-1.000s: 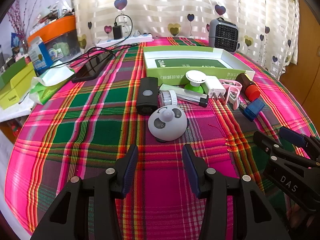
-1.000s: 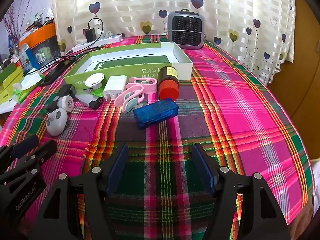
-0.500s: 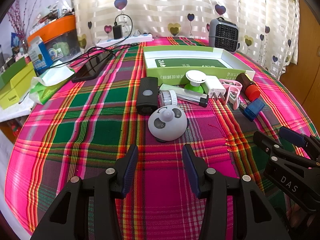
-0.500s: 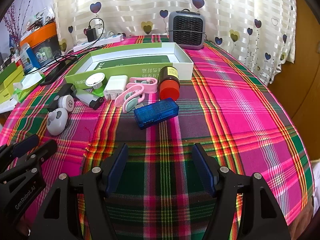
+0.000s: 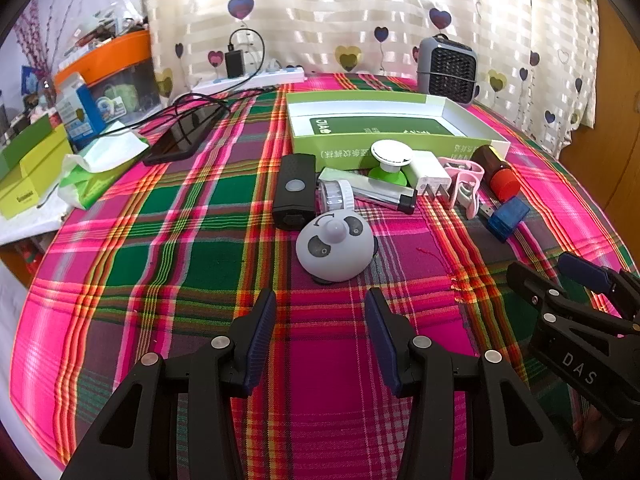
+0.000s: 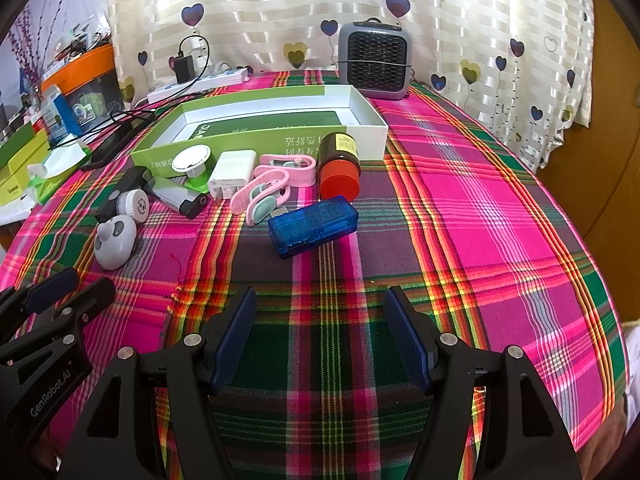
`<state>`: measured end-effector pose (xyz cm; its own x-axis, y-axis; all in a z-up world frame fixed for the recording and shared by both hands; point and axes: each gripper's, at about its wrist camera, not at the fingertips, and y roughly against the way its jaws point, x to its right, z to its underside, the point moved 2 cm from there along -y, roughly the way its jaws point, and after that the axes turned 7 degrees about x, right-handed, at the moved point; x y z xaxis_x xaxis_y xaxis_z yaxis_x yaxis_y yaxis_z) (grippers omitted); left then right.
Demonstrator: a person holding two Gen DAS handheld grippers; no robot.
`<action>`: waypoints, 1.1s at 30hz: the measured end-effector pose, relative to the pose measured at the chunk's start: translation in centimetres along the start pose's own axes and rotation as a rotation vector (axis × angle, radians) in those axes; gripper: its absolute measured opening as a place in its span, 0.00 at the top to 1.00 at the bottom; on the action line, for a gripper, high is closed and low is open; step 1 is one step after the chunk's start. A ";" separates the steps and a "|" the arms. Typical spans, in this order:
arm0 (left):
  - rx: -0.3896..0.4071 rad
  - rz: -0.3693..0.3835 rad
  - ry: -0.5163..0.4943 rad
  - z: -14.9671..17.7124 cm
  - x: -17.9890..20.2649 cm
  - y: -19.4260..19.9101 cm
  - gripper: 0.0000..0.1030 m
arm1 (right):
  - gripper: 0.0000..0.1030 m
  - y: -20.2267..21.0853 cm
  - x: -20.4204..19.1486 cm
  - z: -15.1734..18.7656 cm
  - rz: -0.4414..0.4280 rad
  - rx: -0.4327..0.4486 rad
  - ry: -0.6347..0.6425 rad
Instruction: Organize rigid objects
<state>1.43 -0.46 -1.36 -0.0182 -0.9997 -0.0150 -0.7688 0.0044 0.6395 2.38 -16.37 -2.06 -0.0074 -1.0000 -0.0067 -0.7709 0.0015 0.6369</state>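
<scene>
So the tabletop (image 5: 180, 248) has this loud pink and green plaid cloth on it, and both grippers are just hanging over the near edge with nothing in them.

Left wrist view, going left to right: the left gripper (image 5: 320, 332) sits at the bottom middle, jaws apart, only cloth between them. Right above it in the middle of the frame is a grey round panda gadget (image 5: 336, 248). Behind that is a black rectangular device (image 5: 294, 190), with a white round reel (image 5: 338, 196) and a silver bar (image 5: 368, 192) just to its right. Then a white disc on a green base (image 5: 390, 160), a white charger plug (image 5: 430, 172), pink clips (image 5: 464, 184), a brown bottle with a red cap (image 5: 498, 176) lying on its side, and a blue USB tester (image 5: 508, 218) at the right end of the row. The green and white box (image 5: 400, 124) is open just behind the whole row, empty apart from a green insert.

Right wrist view: the right gripper (image 6: 320, 340) is at the bottom middle, jaws also apart over bare cloth, with the blue USB tester straight ahead of it in the centre. A grey heater (image 6: 374, 60) stands at the upper middle by the curtain (image 6: 460, 20).
</scene>
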 end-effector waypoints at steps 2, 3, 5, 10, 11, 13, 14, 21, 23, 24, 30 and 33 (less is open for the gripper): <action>-0.002 0.005 -0.002 0.0 0.1 -0.1 0.57 | 0.36 0.1 -0.4 0.1 -0.006 0.001 0.009; -0.003 0.007 -0.002 0.0 0.1 -0.1 0.57 | 0.36 0.1 -0.4 0.2 -0.012 0.001 0.012; -0.003 0.010 -0.008 -0.1 -0.1 -0.2 0.57 | 0.36 0.1 -0.5 0.2 -0.023 0.000 0.020; -0.015 0.038 -0.026 0.0 -0.7 -0.2 0.57 | 0.35 0.1 -0.3 0.1 -0.054 -0.006 0.035; -0.020 0.048 -0.021 0.0 -0.9 -0.2 0.57 | 0.36 0.0 -0.1 0.1 -0.062 -0.009 0.038; -0.024 0.066 -0.011 -0.1 -1.2 -0.1 0.57 | 0.36 0.0 0.2 -0.1 -0.078 -0.014 0.047; -0.026 0.077 -0.007 -0.1 -1.3 -0.1 0.57 | 0.36 -0.1 0.3 -0.2 -0.085 -0.016 0.053; -0.030 0.146 0.012 -0.3 -2.0 -0.1 0.57 | 0.35 -0.6 0.9 -0.8 -0.131 -0.038 0.048; -0.034 0.168 0.037 -0.4 -2.4 -0.3 0.57 | 0.35 -0.8 1.1 -1.1 -0.138 -0.046 0.040; -0.036 0.177 0.049 -0.6 -2.5 -0.3 0.55 | 0.35 -1.0 1.4 -1.4 -0.142 -0.053 0.018; -0.054 0.214 0.098 -1.5 -3.0 -1.2 0.55 | 0.35 -1.7 2.4 -2.5 -0.178 -0.062 -0.106; -0.059 0.206 0.081 -1.9 -2.7 -1.7 0.55 | 0.35 -2.2 2.2 -3.1 -0.172 -0.063 -0.121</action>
<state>4.01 2.16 -0.89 -0.1178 -0.9764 0.1809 -0.7150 0.2098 0.6669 5.99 -18.57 -1.06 0.0414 -0.9769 -0.2096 -0.7260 -0.1735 0.6654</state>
